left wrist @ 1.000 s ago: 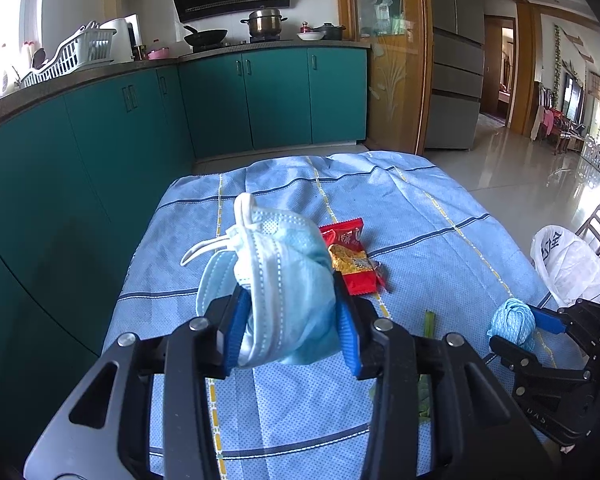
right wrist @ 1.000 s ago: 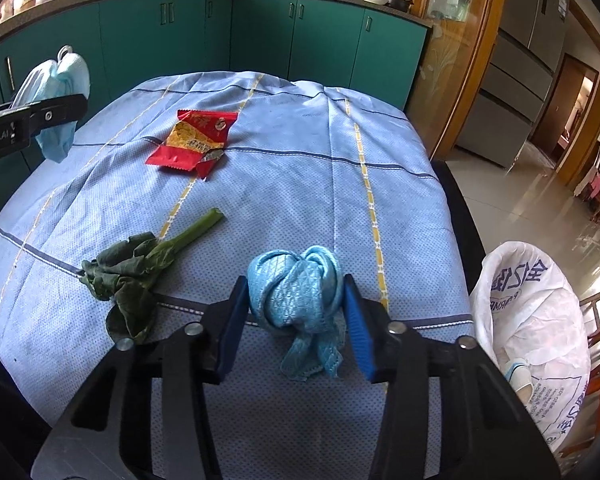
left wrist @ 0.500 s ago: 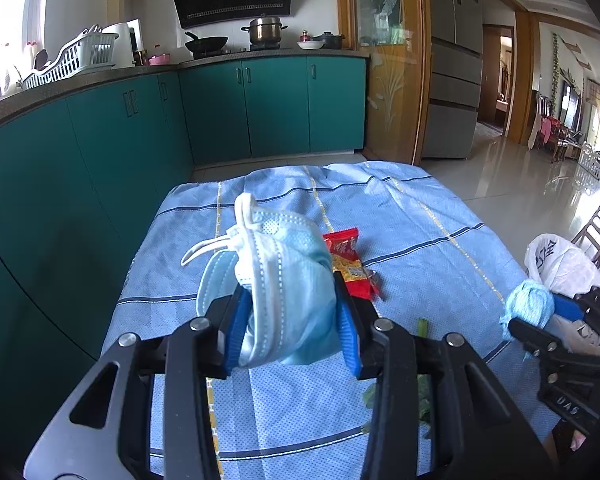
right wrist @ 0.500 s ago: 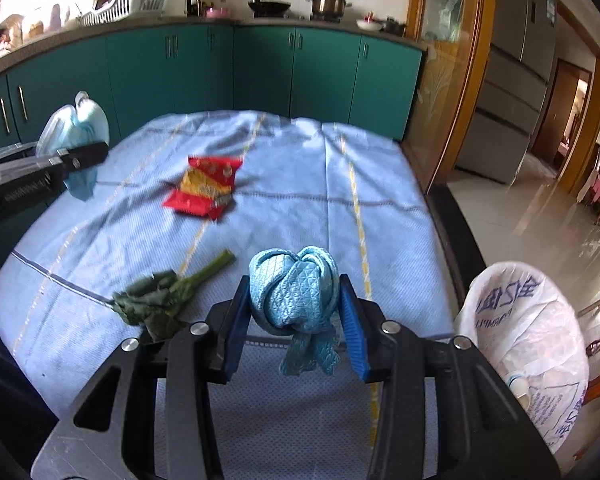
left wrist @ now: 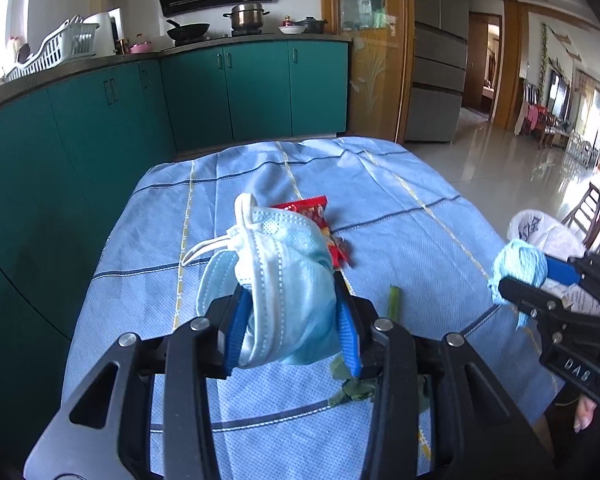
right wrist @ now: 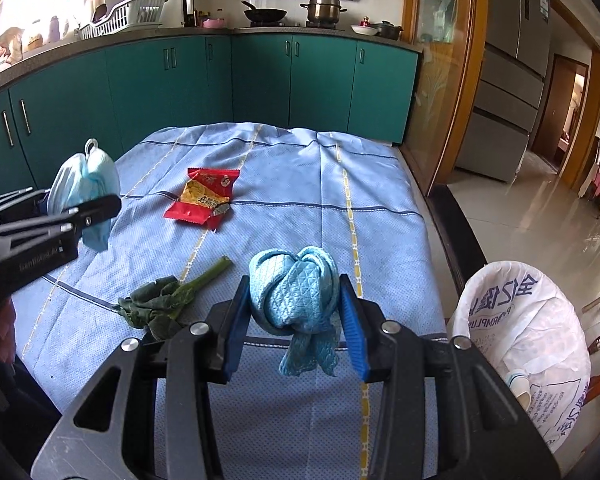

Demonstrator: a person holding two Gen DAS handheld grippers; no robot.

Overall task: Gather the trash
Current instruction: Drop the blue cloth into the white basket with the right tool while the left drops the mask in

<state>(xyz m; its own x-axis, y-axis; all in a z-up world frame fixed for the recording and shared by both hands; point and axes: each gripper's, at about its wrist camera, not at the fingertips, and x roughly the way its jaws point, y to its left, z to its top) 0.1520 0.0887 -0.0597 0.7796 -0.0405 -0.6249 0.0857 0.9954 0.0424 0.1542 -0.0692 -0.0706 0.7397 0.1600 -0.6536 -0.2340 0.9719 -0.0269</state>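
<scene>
At the bottom centre of the left wrist frame, the left gripper (left wrist: 290,328) is clenched on a crumpled pale-blue disposable face mask (left wrist: 284,280), its blue pads pressed against both sides and white ear loops spilling out toward the upper left. The mask is held clear above a table draped in a light-blue checked cloth (left wrist: 400,216). Just behind the mask, near the frame's middle, a red and yellow plastic snack wrapper (left wrist: 328,232) lies flat on the cloth. At the right edge of the same frame, the right gripper (left wrist: 540,280) grasps a balled-up light-blue quilted cloth (left wrist: 520,266).

In the right wrist frame, that gripper (right wrist: 294,320) fills the bottom centre, its blue pads closed on either side of the quilted cloth (right wrist: 294,300), a loose end of which hangs below them, above the near part of the table. A wilted dark-green leafy vegetable stalk (right wrist: 168,304) lies on the cloth at left of centre, its pale stem pointing toward the upper right. The wrapper (right wrist: 204,200) sits farther back, well apart from the stalk. At the left edge the left gripper (right wrist: 88,208) shows side-on with the mask (right wrist: 84,184). A white plastic bin bag printed with blue lettering (right wrist: 532,344), mouth open, stands beside the table at lower right.
</scene>
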